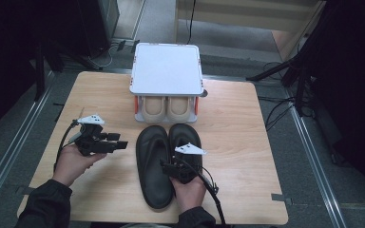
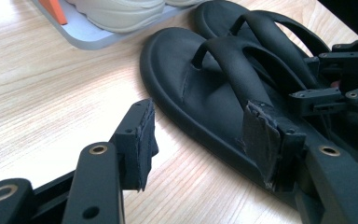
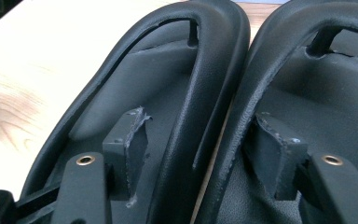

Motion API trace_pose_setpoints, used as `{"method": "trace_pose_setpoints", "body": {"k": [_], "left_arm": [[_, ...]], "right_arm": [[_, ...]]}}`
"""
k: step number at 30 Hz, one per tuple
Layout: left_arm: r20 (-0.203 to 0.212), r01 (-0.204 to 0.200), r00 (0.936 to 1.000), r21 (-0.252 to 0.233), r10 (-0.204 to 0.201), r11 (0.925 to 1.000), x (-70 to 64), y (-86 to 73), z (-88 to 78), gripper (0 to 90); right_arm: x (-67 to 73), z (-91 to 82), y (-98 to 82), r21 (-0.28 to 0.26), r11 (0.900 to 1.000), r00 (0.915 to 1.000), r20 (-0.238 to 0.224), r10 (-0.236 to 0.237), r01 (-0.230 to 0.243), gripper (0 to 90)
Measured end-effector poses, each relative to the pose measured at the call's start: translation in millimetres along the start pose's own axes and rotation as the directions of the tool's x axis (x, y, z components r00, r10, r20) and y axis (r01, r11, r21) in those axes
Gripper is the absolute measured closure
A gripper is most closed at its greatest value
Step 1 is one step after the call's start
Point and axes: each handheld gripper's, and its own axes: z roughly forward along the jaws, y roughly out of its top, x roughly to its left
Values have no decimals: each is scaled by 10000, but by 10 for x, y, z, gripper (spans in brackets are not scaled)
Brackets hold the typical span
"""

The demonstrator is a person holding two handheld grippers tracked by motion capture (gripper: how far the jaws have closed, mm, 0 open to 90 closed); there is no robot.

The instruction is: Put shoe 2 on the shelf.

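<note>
right tool [image 3: 200, 140] jaws apart, astride both black sandals' [image 1: 167, 161] inner straps | left tool [image 2: 205, 140] apart, empty | heels hidden

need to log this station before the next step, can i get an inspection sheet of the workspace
surface: wooden table, bare around the shoes.
job's things: two black sandals side by side near the front edge, touching along their inner sides; shoe rack behind them with a pair of beige shoes on its lower shelf.
clutter: nothing seen.
grippers: left gripper open, held beside the sandals, holding nothing; right gripper open, its jaws straddling the sandals' two adjoining inner straps, pads not pressing.
cables: one cable trails from each gripper; more cables lie on the floor to the right.
surroundings: grey floor, metal rails along both sides, dark stands at the edges.
</note>
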Motion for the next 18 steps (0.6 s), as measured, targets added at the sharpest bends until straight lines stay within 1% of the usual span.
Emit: {"method": "trace_pose_setpoints", "body": {"k": [2, 4, 8, 11, 13, 15, 16, 18], "left_arm": [[-3, -6, 10000, 29, 6, 10000, -4, 0, 5, 450], [1, -38, 10000, 43, 38, 10000, -6, 1, 15, 449], [-8, 1, 10000, 60, -1, 10000, -4, 0, 18, 449], [-40, 44, 10000, 35, -44, 10000, -1, 1, 16, 450], [-28, 28, 10000, 40, -28, 10000, 7, 1, 15, 450], [-34, 34, 10000, 64, -34, 10000, 7, 0, 14, 450], [-39, 32, 10000, 69, -32, 10000, 7, -1, 14, 450], [-43, 8, 10000, 55, -7, 10000, 10, -1, 14, 450]], "right_arm": [[22, 14, 0, -15, 9999, 9999, 122, -110, 110, 405], [39, 22, -2, -39, 9999, 9997, 234, -122, 123, 415], [35, 15, -3, -4, 9995, 9982, 506, -323, 324, 505], [19, 10, 2, 24, 9998, 9988, 445, -189, 188, 524], [15, 8, 4, 41, 9998, 9989, 425, -186, 184, 535], [-5, 3, 11, 99, 9998, 9994, 302, -154, 151, 560], [-11, -1, 16, 147, 9999, 9997, 257, -61, 57, 570], [-19, -3, 25, 181, 9998, 9997, 242, 24, -28, 603]]}}
